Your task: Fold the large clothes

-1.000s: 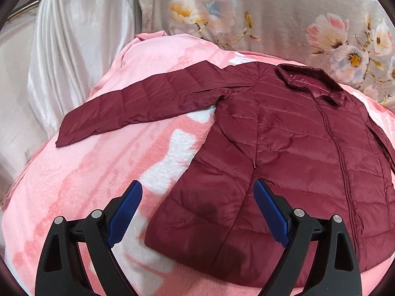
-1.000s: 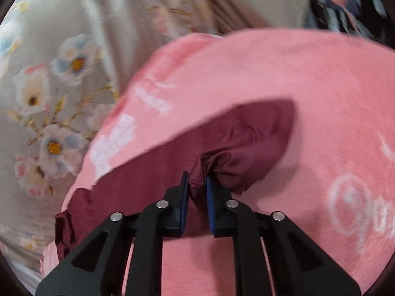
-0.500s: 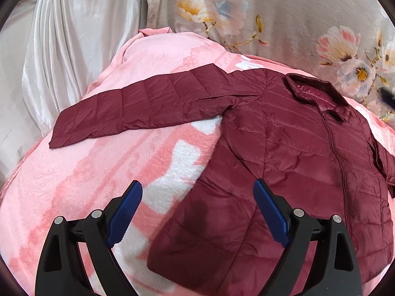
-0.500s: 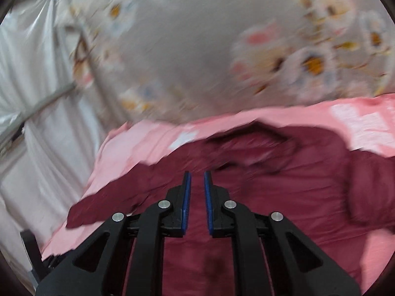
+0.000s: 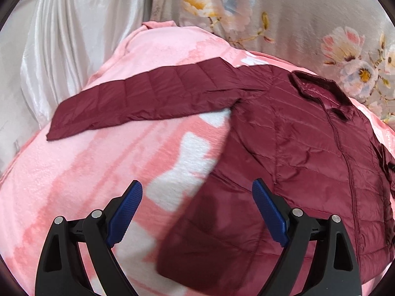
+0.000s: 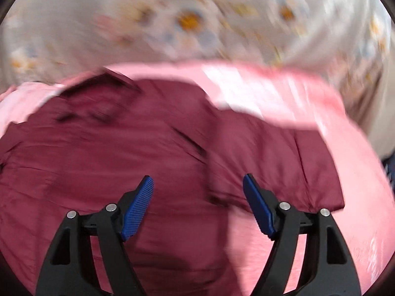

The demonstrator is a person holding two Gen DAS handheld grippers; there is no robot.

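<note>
A dark red quilted jacket (image 5: 296, 153) lies front up on a pink blanket (image 5: 93, 172), zipper closed, collar at the far side. Its left sleeve (image 5: 148, 98) stretches out flat to the left. In the right wrist view the jacket (image 6: 98, 162) fills the middle, and its right sleeve (image 6: 276, 162) lies folded in beside the body; this view is blurred. My left gripper (image 5: 197, 207) is open and empty above the jacket's lower left hem. My right gripper (image 6: 197, 202) is open and empty above the jacket, beside the right sleeve.
A floral curtain (image 5: 271, 12) hangs behind the bed. A shiny white drape (image 5: 61, 37) hangs at the far left. The pink blanket (image 6: 358, 197) falls away at the right edge in the right wrist view.
My right gripper has let go of the right sleeve, opened wide and swung over the jacket. My left gripper stayed open and shifted a little left.
</note>
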